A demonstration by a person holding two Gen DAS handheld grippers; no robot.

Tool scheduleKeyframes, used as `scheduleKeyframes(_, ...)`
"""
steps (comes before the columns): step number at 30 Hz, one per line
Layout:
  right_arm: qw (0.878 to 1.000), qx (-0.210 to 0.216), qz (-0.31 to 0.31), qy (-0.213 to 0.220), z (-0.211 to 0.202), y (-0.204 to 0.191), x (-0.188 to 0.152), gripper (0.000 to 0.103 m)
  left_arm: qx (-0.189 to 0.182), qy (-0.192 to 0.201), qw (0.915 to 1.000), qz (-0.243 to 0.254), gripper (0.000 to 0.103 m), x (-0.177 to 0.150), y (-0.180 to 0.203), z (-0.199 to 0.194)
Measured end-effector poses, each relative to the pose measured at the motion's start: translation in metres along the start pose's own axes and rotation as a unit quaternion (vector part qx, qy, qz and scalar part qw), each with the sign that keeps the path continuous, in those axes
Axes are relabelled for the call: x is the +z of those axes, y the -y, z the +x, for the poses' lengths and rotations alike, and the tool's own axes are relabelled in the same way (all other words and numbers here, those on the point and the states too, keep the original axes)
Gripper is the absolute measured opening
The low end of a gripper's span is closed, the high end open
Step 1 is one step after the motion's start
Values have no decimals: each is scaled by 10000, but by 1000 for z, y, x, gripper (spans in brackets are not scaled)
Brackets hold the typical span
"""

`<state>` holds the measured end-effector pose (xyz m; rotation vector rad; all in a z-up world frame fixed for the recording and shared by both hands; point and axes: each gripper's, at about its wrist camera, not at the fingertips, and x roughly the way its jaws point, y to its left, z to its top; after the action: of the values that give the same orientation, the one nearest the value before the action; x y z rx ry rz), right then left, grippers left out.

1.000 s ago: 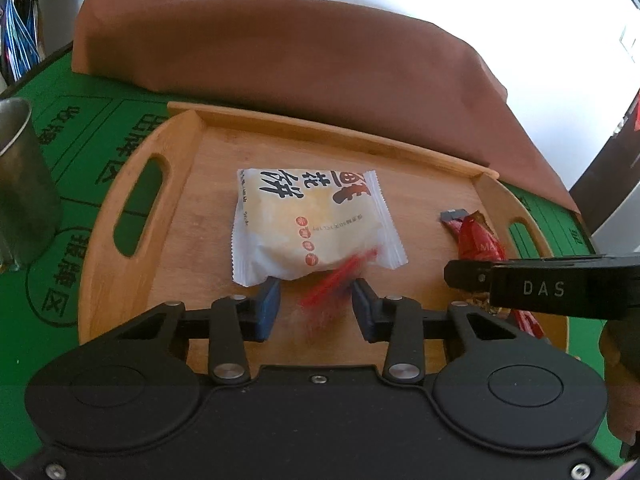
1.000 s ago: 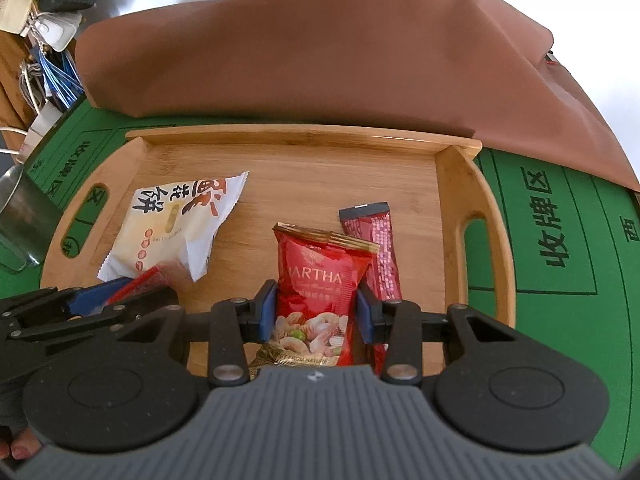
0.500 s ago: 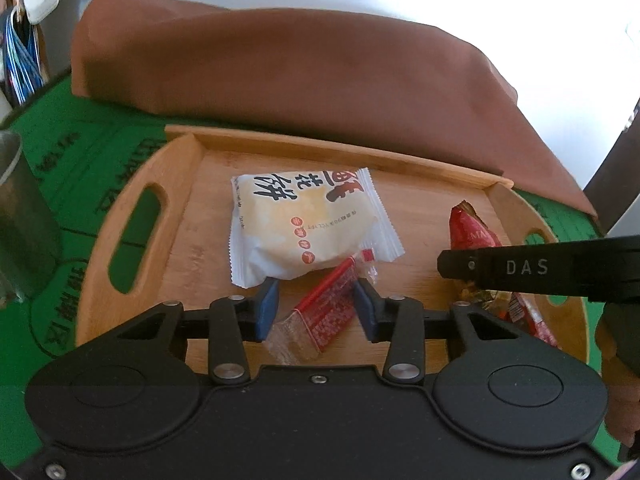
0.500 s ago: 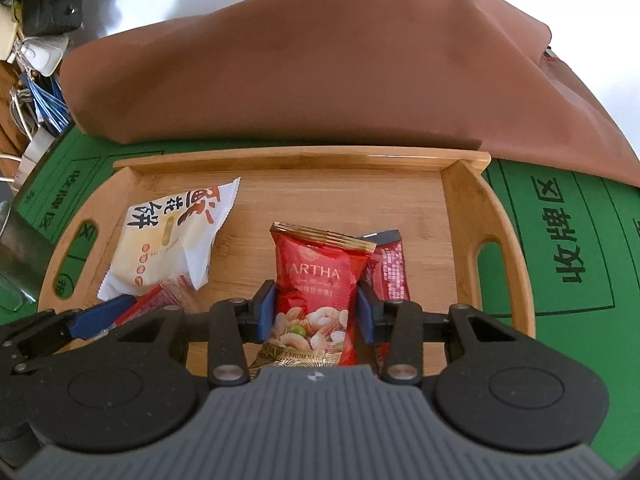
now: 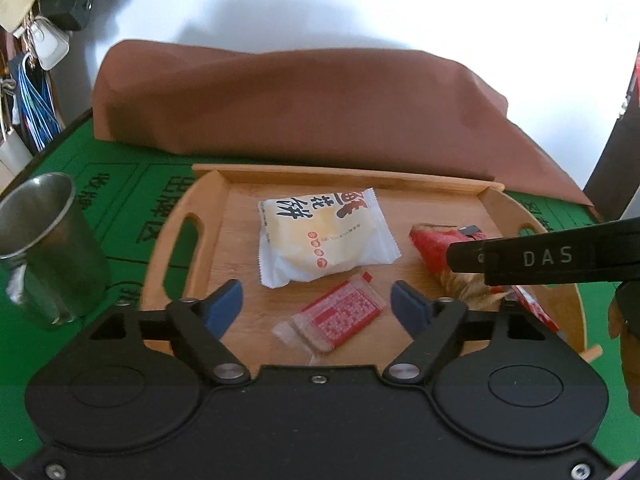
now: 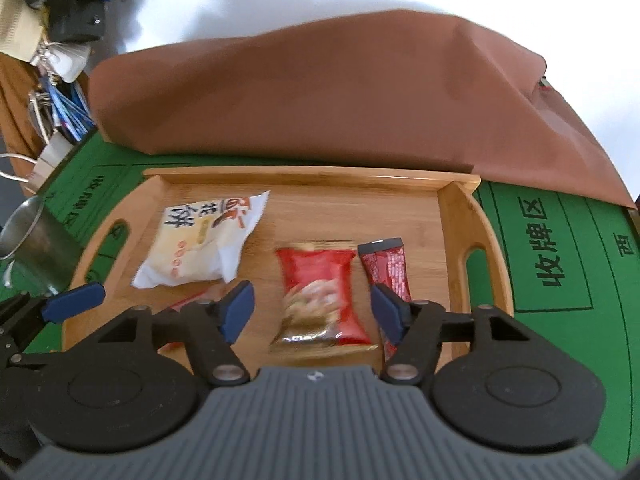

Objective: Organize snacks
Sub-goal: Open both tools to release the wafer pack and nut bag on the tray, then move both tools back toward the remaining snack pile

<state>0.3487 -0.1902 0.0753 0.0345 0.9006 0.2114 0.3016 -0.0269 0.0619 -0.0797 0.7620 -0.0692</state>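
Both grippers above the near edge of the wooden tray (image 5: 202, 216), jaws opening at this moment, nothing pinched in either. Left gripper (image 5: 317, 307) spreading wide around a small red sachet (image 5: 340, 316); blue pads clear of it on both sides, sachet flat on the tray floor, released. Long axis of that sachet on a diagonal, near-left corner to far-right corner, crossing the gap between the jaws at a slant. Clear crinkly film, red printed panel inside, flat and thin.

Right gripper (image 6: 312, 312) likewise parting around a red nut packet (image 6: 320, 296), pads off its sides. Packet lengthwise, pointing away from the gripper toward the tray's far wall, gold-foil seams at both ends, glossy and slightly puffed. Blurred in the right view, so contact with the tray floor hard to call.

Just right of the nut packet, touching or nearly so: a slim dark-red stick packet (image 6: 386, 268), parallel to it, closer to the tray's right handle. Toward the tray's left handle, a white pillow pack (image 5: 320, 236) with red and black characters, soft, serrated ends, just beyond the sachet.

Outside the tray's left handle, a steel cup (image 5: 44, 248) on the green felt surface (image 6: 560, 320). Behind the tray's far wall, a brown cloth (image 5: 304, 112) heaped over something unseen.

Probable reading: both snacks just set down, hands free for whatever is fetched next; left hand nearer the pillow pack, right nearer the stick.
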Motion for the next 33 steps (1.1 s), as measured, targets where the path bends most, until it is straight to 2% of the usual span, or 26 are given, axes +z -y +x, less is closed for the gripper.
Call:
scheduleKeyframes(6,9995,93,-175,244,-34,-5,-20,87,-133,149,9998,-15,94,-16,-12,-35)
scheduleKeyframes(14,9982,223,-318,467,-78,-9,-67,92,-284,270,9991,183,100,-59,-20,-78)
scheduleKeyframes(18,9974,343,-370,510,-95,-12,-98,93,-378,307,9987,179,102,-82,-26,-98)
scheduleKeyframes(25,9965,417,-440,578,-108,-15,-152,95,-328,407,9978,410,103,-123,-29,-123)
scheduleKeyframes(29,9968,449,-432,499,-110,-12,-172,95,-434,498,9969,425,103,-143,-31,-135)
scheduleKeyframes(33,9970,357,-468,508,-114,-9,-186,98,-372,591,9961,539,103,-160,-30,-144)
